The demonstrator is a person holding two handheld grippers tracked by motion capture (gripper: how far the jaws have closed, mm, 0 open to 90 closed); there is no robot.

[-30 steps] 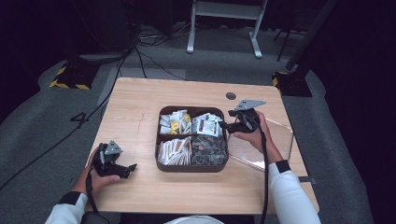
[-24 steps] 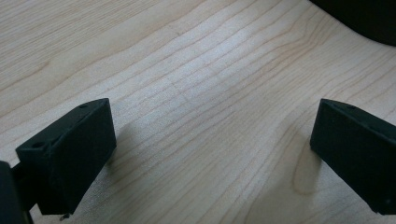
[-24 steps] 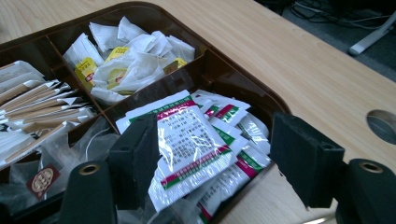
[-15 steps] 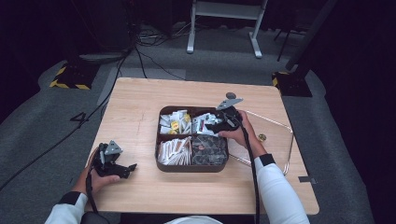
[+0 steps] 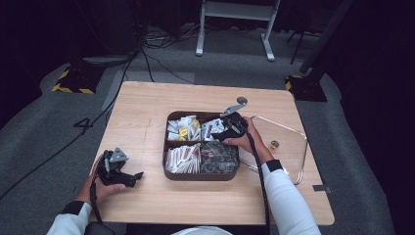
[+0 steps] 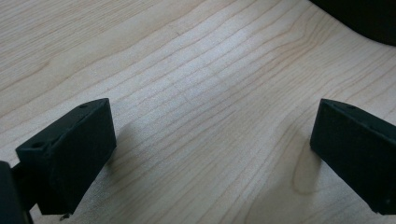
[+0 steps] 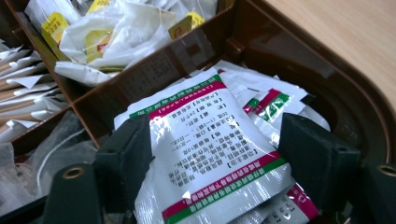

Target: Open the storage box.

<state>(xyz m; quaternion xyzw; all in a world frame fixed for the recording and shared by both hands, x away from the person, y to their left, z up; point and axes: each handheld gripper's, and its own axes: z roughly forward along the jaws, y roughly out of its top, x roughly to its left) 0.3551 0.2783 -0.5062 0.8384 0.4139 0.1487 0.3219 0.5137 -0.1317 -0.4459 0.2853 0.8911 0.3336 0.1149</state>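
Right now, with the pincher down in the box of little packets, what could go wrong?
1. The right gripper has its open jaws astride the top white sachet, but more sachets lie under it, so it might pinch two at once.
2. The sachet looks shiny and flat, so it might slide out.
3. The brown box has a divider wall close by; a jaw could bump it and shove the box.

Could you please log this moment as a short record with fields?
Container: brown four-compartment box on the wooden table
Right gripper: over the far right compartment; jaws open astride the top white sachet, having just been opening
Left gripper: jaws open over bare wood, nothing between them
Beside box: clear lid with a gold knob
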